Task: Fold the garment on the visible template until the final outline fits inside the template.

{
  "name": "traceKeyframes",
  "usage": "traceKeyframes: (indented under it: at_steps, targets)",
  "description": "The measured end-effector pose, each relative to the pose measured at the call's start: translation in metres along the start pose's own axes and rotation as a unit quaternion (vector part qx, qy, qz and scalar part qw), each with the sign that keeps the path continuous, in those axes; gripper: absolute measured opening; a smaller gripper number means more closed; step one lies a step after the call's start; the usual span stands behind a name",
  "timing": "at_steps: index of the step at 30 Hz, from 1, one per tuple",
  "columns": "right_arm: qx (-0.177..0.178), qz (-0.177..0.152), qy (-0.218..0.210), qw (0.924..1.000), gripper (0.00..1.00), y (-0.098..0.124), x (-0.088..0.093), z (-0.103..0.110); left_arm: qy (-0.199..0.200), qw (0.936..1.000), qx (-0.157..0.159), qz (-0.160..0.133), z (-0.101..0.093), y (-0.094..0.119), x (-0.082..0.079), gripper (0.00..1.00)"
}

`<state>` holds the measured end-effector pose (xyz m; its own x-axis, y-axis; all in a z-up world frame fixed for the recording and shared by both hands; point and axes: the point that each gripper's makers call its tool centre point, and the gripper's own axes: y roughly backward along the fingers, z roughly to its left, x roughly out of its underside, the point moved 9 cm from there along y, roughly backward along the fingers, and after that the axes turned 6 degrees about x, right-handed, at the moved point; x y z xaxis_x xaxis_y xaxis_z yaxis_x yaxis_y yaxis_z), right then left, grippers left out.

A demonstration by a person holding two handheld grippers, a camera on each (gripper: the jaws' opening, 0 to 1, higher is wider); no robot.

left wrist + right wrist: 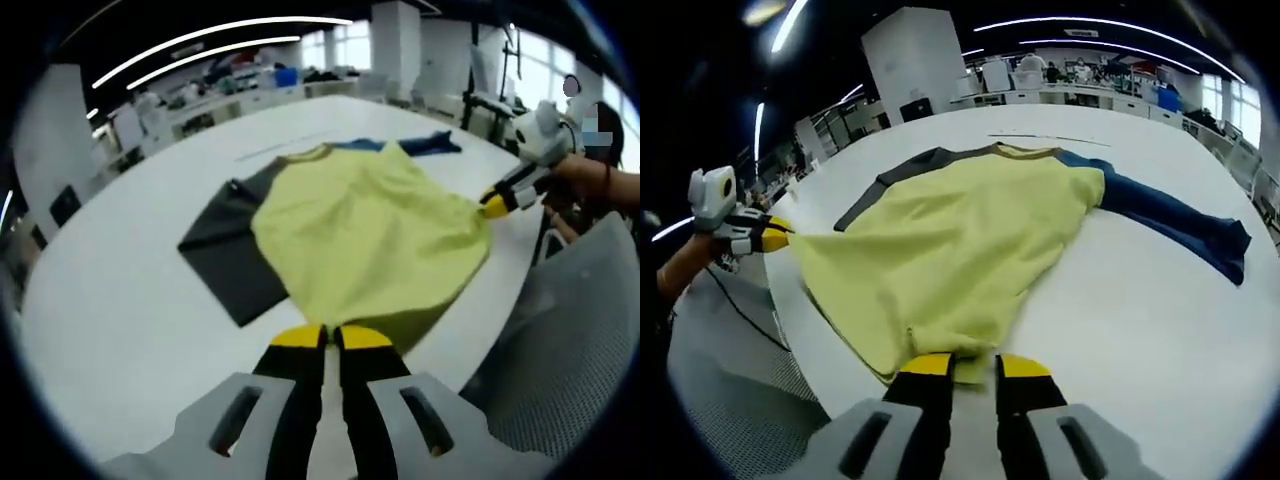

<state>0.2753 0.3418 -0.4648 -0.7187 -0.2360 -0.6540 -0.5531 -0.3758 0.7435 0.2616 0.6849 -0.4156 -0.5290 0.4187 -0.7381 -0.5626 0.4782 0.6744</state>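
Observation:
A yellow shirt (360, 230) with one dark grey sleeve (225, 245) and one blue sleeve (425, 145) lies spread on the white table (130, 300). My left gripper (330, 335) is shut on the near hem of the shirt, its yellow tips pressed close on the cloth. My right gripper (975, 366) pinches the hem at the other corner. Each gripper appears in the other's view: the right gripper (497, 203) at the shirt's right edge, the left gripper (775, 235) at its left edge. The hem is drawn taut between them and lifted slightly. In the right gripper view the shirt (950, 240) has its blue sleeve (1180, 225) stretched out to the right.
A grey mesh chair (570, 340) stands close to the table edge beside the grippers. A thin line (285, 145) marks the tabletop beyond the collar. Desks, monitors and people fill the far background. A person's hand (585, 180) holds the right gripper.

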Motion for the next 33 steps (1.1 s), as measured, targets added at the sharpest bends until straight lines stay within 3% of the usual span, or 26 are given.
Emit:
traceKeyframes:
  at_steps: [4,10,15,23,33]
  targets:
    - [0.025,0.028,0.038,0.9986,0.13,-0.003,0.003,0.000,0.002,1.0000,-0.002,-0.003,0.001,0.001,-0.001,0.01]
    - [0.033,0.033,0.053,0.9975,0.12,-0.004,0.004,0.002,0.002,1.0000,-0.002,-0.001,0.002,0.000,-0.001,0.01]
    - [0.037,0.039,0.105,0.9929,0.05,-0.005,0.006,0.010,0.003,1.0000,-0.002,0.000,0.002,0.000,0.000,0.01]
    - [0.033,0.049,0.078,0.9952,0.00,-0.004,0.004,0.006,0.006,1.0000,-0.002,0.000,0.002,0.000,0.001,0.01]
    - [0.109,0.044,0.034,0.9924,0.00,0.039,0.010,-0.037,0.004,1.0000,-0.001,-0.001,0.001,0.004,0.002,0.01]
